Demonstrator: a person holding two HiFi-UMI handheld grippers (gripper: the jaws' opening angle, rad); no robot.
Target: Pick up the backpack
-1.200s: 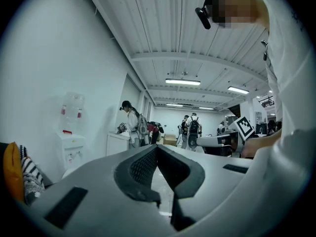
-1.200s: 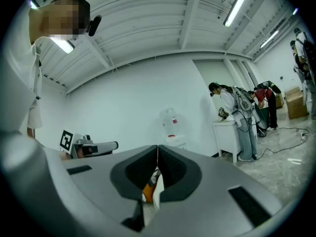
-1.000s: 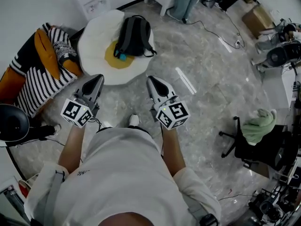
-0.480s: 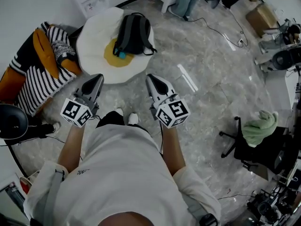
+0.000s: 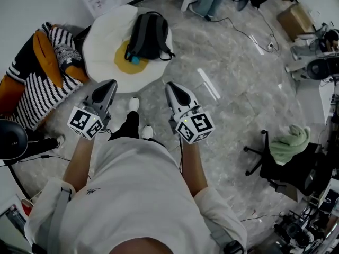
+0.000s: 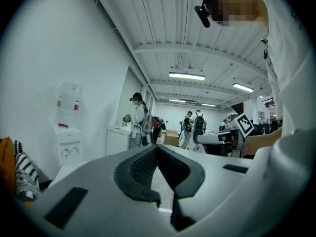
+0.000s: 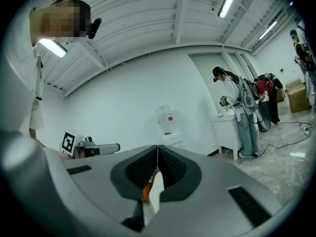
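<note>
The backpack [image 5: 148, 36] lies at the upper middle, well apart from the jaws. On the left gripper [image 5: 109, 84] and the right gripper [image 5: 172, 87], the jaws are together.

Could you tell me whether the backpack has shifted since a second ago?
No. The backpack lies on the white cushion, overlapping the same upper-right edge of its yellow patch as before.

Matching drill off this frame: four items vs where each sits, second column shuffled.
1 backpack
2 green cloth
3 cardboard box
4 striped cushion

A on the office chair
B top right of the head view, on the floor
C on the fried-egg cushion
D left edge, by the orange pillow

Pairs: 1-C, 2-A, 3-B, 4-D
</note>
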